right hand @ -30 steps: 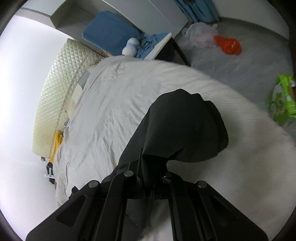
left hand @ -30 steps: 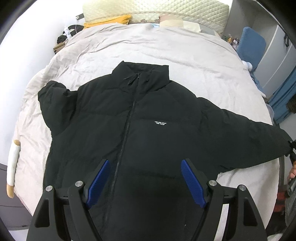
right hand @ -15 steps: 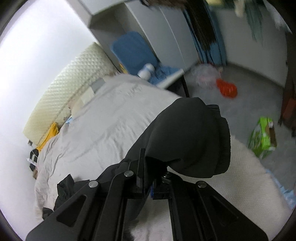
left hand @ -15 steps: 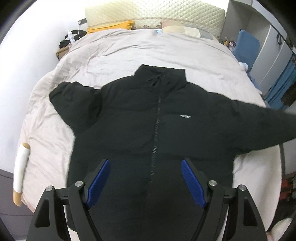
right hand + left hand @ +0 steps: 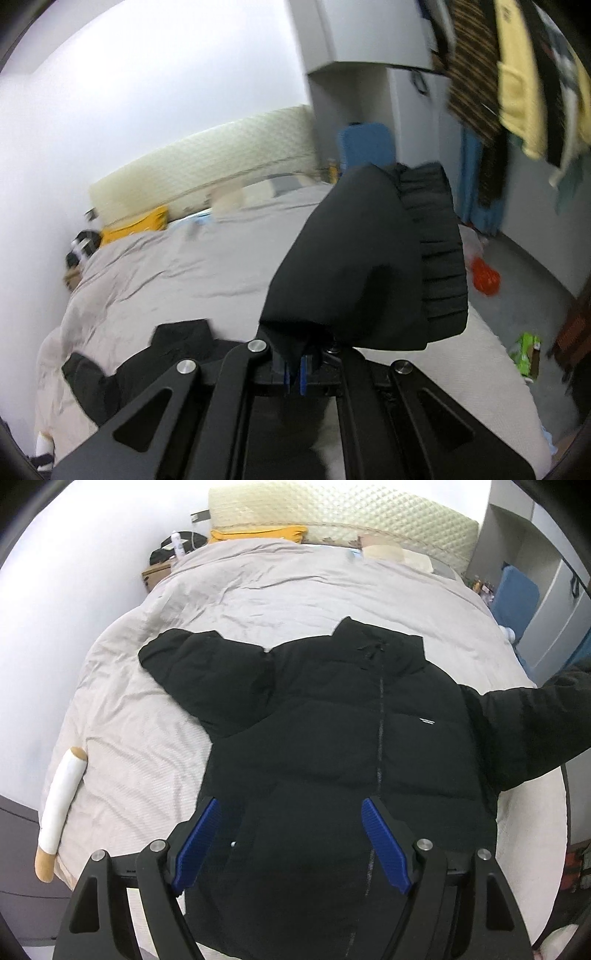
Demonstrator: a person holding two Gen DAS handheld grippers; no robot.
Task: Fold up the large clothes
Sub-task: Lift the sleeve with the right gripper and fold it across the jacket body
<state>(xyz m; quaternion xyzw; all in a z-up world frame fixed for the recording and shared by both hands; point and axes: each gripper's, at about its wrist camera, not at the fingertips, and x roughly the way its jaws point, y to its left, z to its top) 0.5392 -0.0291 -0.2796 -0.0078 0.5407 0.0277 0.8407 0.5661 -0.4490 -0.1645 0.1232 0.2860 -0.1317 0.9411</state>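
A black puffer jacket (image 5: 354, 760) lies front up and zipped on the bed (image 5: 258, 602), collar toward the headboard. Its left sleeve (image 5: 207, 679) lies bent on the cover. Its right sleeve (image 5: 528, 716) is lifted off to the right. My left gripper (image 5: 291, 834) is open and empty above the jacket's lower hem. My right gripper (image 5: 295, 373) is shut on the right sleeve near its ribbed cuff (image 5: 436, 258) and holds it raised above the bed; the jacket body (image 5: 122, 373) shows below left.
A white roll (image 5: 61, 797) lies at the bed's left edge. A quilted headboard (image 5: 343, 520) and yellow cloth (image 5: 258, 533) are at the far end. A blue chair (image 5: 515, 598), hanging clothes (image 5: 509, 74), and floor items (image 5: 485, 280) are on the right.
My right gripper has lifted the sleeve up off the bed and swung toward the jacket. My left gripper has shifted left, so the jacket sits further right in its view.
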